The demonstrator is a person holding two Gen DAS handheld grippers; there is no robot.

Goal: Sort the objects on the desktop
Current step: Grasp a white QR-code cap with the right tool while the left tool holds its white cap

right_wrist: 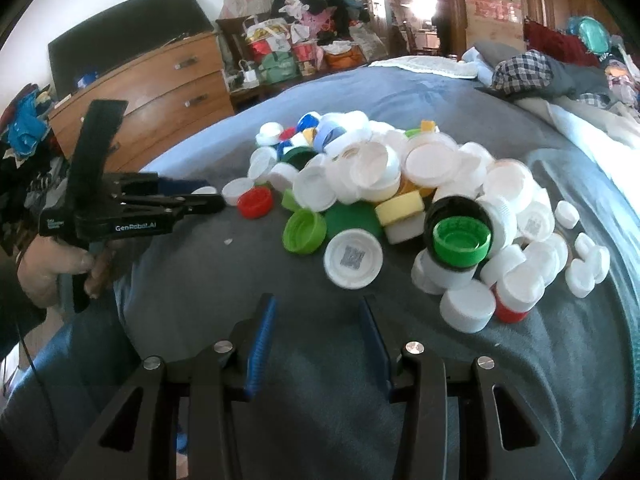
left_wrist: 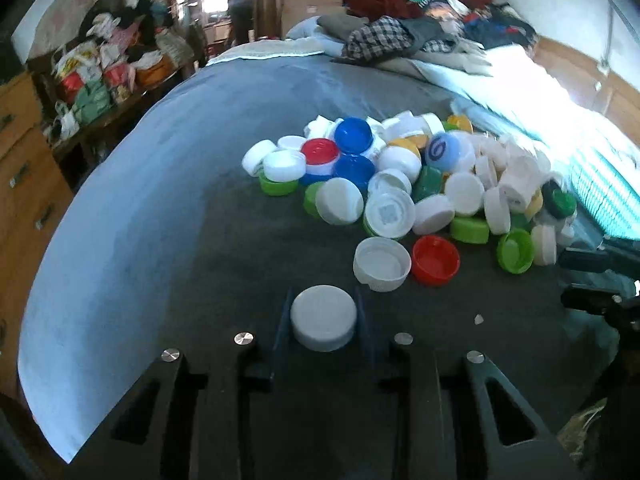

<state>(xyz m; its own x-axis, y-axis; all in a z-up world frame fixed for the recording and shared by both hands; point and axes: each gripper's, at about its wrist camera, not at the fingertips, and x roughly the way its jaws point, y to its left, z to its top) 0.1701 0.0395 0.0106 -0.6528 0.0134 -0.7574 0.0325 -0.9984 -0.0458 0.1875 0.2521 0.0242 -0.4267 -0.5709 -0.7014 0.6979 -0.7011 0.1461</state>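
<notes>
Caps (left_wrist: pixel 400 184) of many colours, mostly white, lie heaped on a grey-blue bed cover (left_wrist: pixel 160 200). The left wrist view shows the left gripper (left_wrist: pixel 323 316) with its two blue-padded fingers (left_wrist: pixel 280 324) closed against the sides of a white cap (left_wrist: pixel 323 322), which sits flat side up on the cover, just short of the heap. Beside it lie an upturned white cap (left_wrist: pixel 382 264) and an upturned red cap (left_wrist: pixel 435 259), touching each other.

The right wrist view alone shows the left gripper from the side, held in a person's hand (right_wrist: pixel 48 268), its black body lettered. It also shows the right gripper (right_wrist: pixel 318 320), its blue fingers (right_wrist: pixel 262 336) standing apart over bare cover with nothing between them. Close ahead lie a white cap with a printed code (right_wrist: pixel 352 258) and a green cap nested in a black one (right_wrist: pixel 460 236). A wooden dresser (right_wrist: pixel 152 92) stands behind.
</notes>
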